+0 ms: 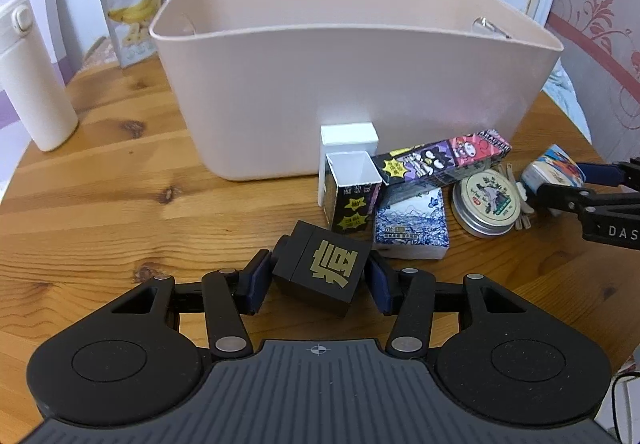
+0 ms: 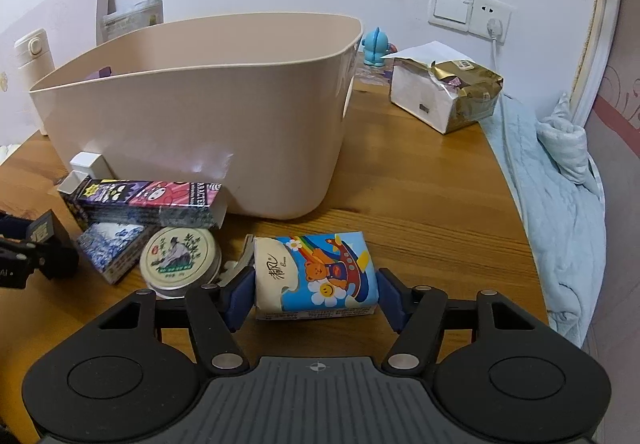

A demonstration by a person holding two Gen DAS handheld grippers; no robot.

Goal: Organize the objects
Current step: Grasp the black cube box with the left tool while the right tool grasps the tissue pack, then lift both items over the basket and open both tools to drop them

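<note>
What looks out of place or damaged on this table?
The long cartoon-printed box lies tilted across the blue-patterned box, with one end flap open. Behind the beige bin, a white-and-gold package is torn open. Each gripper brackets an item: black cube, tissue pack.

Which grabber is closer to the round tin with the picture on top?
Right. The right gripper, around the tissue pack, sits just beside the round tin. The left gripper, around the black box, is farther off.

Right claw point(image 2: 316, 294) closed on tissue pack point(image 2: 316, 276), near worktop point(image 2: 420, 228) front edge. Beige bin point(image 2: 200, 115) behind. Round tin point(image 2: 180, 256) just left of pack.
</note>
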